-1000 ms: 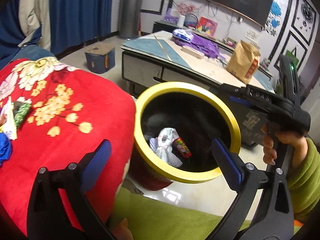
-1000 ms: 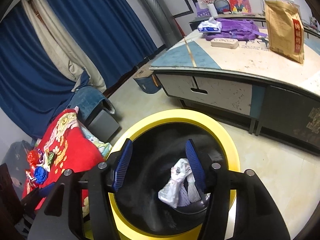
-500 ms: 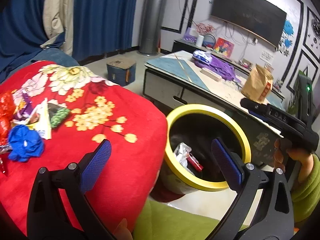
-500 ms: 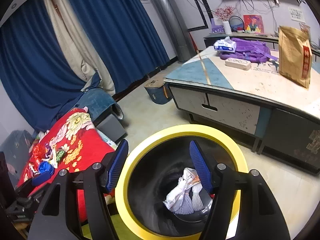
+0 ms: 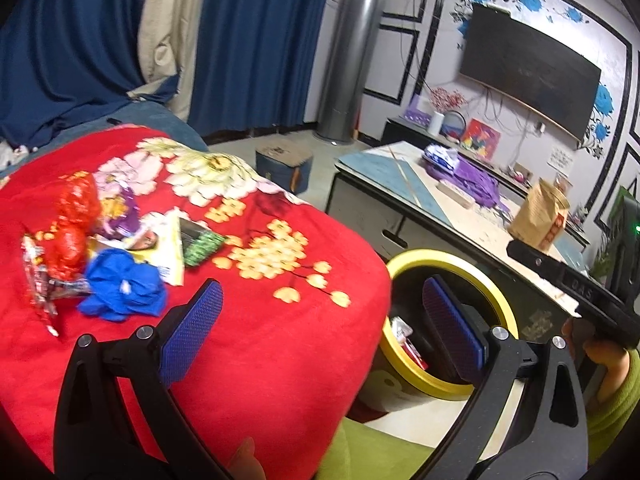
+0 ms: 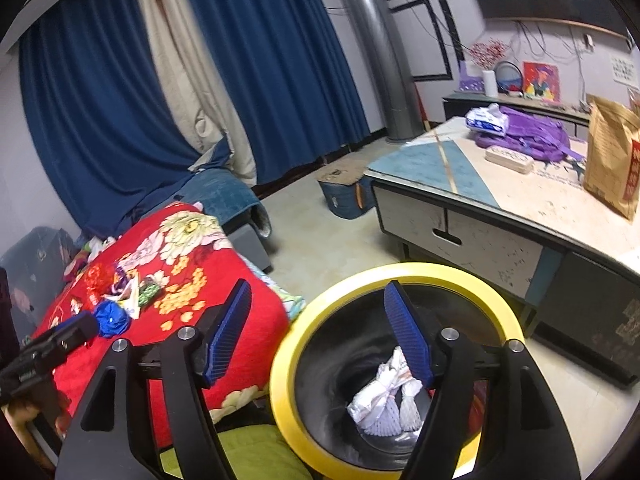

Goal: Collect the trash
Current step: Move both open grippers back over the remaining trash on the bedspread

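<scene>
A: Why is the blanket [image 5: 260,340] sitting right against the bin [image 6: 304,320]?

B: I'd say the red spread is carrying the litter, and the bin with the yellow rim is standing just off its near right edge so each piece has only a short way to go. The tabletop [image 6: 520,200] behind is well apart and looks to be playing no part.

A: And the trash itself?

B: Most of it is lying in a heap [image 5: 100,240] toward the blanket's far left side: red foil, a blue wad [image 5: 124,284], a pale wrapper, a green packet, all touching or overlapping. Some is already lying at the bottom of the bin, a white crumpled wrapper [image 6: 384,404] among it.

A: What are the claws doing?

B: The right claw [image 6: 320,336] is hanging over the bin's left rim, its jaws have just been opening, and nothing is sitting between them; it is released. The left claw [image 5: 320,324] is spread wide and empty too, pointing down across the blanket's near right edge.

A: So why the wide spread?

B: Probably it is readying for the heap; those soft, loose pieces will likely crumple, so a broad gap helps catch one.
</scene>
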Tool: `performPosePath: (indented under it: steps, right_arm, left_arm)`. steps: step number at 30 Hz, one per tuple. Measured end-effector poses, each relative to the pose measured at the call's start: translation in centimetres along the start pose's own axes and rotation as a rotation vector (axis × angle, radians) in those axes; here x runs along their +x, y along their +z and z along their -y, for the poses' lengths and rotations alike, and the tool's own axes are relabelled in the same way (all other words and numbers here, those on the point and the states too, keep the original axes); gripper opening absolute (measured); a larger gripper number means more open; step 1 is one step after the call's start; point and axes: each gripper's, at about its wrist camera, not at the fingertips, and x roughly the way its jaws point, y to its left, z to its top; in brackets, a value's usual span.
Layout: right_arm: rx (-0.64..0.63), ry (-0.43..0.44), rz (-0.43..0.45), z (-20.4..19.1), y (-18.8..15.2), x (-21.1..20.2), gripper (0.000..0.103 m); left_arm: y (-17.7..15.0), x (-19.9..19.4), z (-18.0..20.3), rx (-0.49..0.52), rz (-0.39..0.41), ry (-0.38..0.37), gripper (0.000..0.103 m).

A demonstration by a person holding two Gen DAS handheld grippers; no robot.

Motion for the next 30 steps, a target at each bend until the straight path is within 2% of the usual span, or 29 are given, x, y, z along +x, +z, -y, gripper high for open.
performPosePath:
  steps: [16, 30]
  right_arm:
    - [-0.152, 0.116, -0.021, -7.4, -0.4, 0.5, 0.072]
    - [-0.298, 0.256, -0.071, -15.2, -1.6, 1.8, 0.074]
  left_arm:
    - [1.0, -3.8, -4.3, -0.065, 0.11, 0.097, 0.092]
    - [1.5, -6.2, -8.1, -0.124, 0.178, 0.174, 0.092]
